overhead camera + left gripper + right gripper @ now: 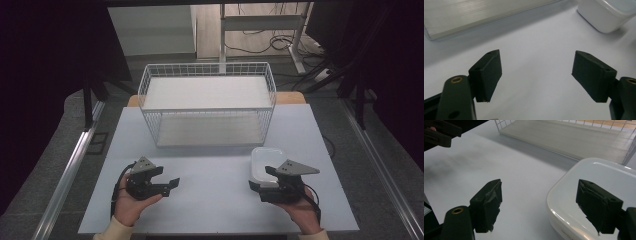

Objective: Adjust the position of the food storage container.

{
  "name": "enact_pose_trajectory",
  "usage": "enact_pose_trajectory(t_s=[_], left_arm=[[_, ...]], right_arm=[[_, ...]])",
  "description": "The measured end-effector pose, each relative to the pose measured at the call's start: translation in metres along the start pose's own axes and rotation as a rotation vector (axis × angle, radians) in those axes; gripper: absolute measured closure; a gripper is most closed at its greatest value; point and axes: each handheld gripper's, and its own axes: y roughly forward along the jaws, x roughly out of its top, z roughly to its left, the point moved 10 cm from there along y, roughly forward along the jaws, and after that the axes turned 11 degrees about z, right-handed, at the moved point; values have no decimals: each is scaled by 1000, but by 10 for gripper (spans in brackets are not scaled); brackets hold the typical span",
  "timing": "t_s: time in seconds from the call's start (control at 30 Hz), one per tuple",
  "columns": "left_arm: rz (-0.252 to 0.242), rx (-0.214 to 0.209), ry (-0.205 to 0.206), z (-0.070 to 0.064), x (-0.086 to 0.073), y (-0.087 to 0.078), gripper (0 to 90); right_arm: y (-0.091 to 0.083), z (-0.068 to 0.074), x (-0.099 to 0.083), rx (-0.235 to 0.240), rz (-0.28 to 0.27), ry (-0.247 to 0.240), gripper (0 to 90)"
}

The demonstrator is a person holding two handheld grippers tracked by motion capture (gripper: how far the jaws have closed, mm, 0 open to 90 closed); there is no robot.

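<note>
Right gripper (537,207) is wide open, straddling the lidded white container's (599,185) corner; left gripper (536,75) open too, idle. Looks like pre-grasp; next, close up.

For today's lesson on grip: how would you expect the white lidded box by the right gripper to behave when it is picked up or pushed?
The white box looks like rigid plastic, so probably stiff. Its glossy lid and rounded corners suggest it may slip between the right gripper jaws. Being low and flat-bottomed, it would likely slide on the smooth table rather than tip.

Grey floor (65,125) w/ cables (280,42), desk frame (260,22) behind, dim.
</note>
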Motion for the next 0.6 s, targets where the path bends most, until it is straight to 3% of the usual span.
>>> enact_pose_trajectory(t_s=[0.6], left_arm=[[2, 12, 2, 3, -2, 2, 228]], right_arm=[[2, 0, -2, 1, 21, -8, 214]])
